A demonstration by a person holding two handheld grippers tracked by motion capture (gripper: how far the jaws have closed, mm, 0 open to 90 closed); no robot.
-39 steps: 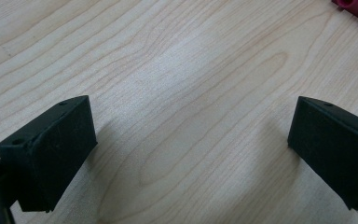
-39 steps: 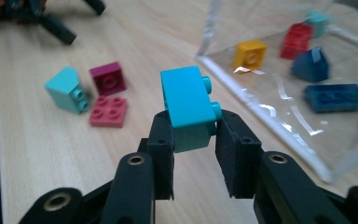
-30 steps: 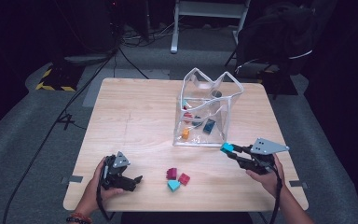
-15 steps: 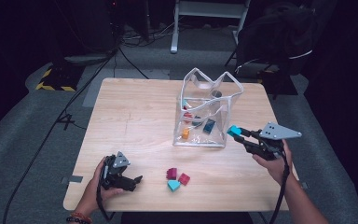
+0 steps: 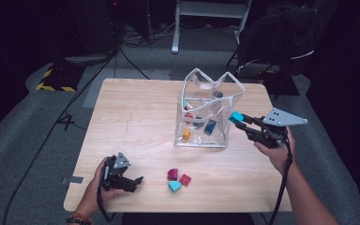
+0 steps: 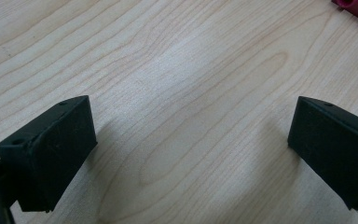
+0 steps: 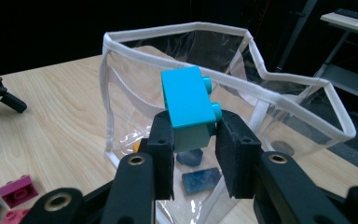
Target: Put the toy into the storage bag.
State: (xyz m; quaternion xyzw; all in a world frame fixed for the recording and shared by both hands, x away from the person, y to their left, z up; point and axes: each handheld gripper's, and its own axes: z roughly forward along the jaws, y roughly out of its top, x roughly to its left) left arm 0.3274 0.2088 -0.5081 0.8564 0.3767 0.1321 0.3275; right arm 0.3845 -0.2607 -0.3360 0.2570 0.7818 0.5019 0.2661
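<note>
A clear plastic bag (image 5: 212,96) with a white rim (image 7: 177,31) stands open on the wooden table (image 5: 136,117), holding several bricks. My right gripper (image 5: 238,118) is shut on a teal brick (image 5: 236,116) (image 7: 189,105) and holds it in the air beside the bag's right wall, just under rim height. My left gripper (image 5: 138,179) rests low on the table at the front left, open, with bare wood between its fingers (image 6: 51,149). To its right, near the front edge, lie two magenta bricks (image 5: 178,176) and a teal one (image 5: 174,186).
The table's front edge runs close below the left hand. A dark chair (image 5: 281,37) and a white stand (image 5: 206,18) are beyond the far edge. Cables cross the grey floor (image 5: 37,140) at left.
My right gripper has risen with the teal brick and moved toward the bag's right side. The left gripper has stayed in place.
</note>
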